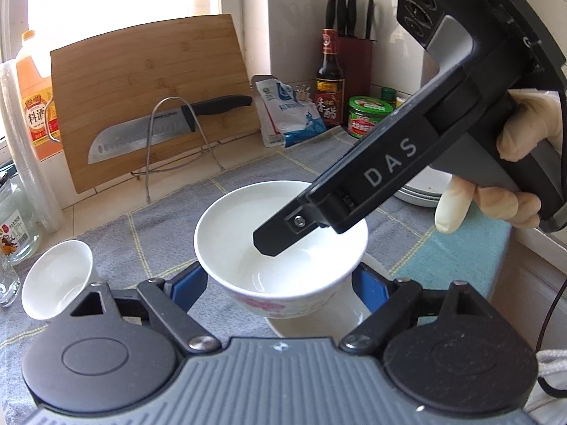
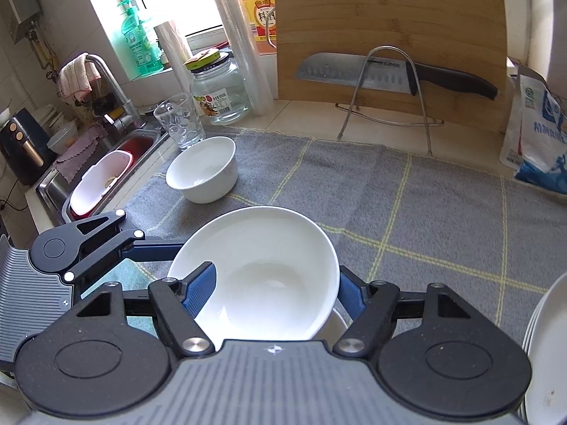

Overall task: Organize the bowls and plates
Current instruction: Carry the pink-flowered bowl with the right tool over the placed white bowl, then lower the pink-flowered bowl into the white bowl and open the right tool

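Left wrist view shows our left claw (image 1: 280, 283) clamped on a flowered bowl (image 1: 280, 248), our right claw (image 2: 276, 294) clamped on its rim. Next we judge it needs nesting with the small bowl (image 2: 202, 170) on the table (image 2: 407, 212).

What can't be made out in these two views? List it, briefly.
- Whatever sits beneath the flowered bowl: left wrist view, the bowl covers all but a white sliver.
- Plate stack: right wrist view, cut off by the right edge, so no count.
- Whether the left claw presses the bowl: both views, the bowl's wall hides the pads' contact.
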Tool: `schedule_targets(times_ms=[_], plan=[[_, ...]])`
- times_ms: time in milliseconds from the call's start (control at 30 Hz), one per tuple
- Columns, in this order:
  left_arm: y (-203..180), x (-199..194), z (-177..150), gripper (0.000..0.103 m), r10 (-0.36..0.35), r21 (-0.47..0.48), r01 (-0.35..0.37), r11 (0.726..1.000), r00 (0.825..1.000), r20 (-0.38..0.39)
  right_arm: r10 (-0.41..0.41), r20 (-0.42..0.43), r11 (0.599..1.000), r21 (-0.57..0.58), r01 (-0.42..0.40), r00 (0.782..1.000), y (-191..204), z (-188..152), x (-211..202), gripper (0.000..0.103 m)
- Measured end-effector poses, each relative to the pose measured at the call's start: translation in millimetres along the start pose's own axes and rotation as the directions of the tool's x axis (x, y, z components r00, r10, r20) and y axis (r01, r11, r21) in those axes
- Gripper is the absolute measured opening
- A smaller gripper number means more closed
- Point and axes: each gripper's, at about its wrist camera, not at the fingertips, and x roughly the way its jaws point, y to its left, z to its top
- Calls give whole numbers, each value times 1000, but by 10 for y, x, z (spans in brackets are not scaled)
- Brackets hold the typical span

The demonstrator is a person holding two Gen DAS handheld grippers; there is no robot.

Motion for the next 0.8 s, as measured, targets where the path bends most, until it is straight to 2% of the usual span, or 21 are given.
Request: schedule_targets(times_ms=[367, 800], plan=[[-160, 77, -60, 88, -61, 24, 62, 998, 997, -44, -34, -21, 998, 54, 35, 999, -70, -240, -70, 78], [-173, 159, -123, 88, -77, 28, 80, 996, 994, -84, -41, -42, 996, 71, 44, 998, -110, -346, 12, 78]])
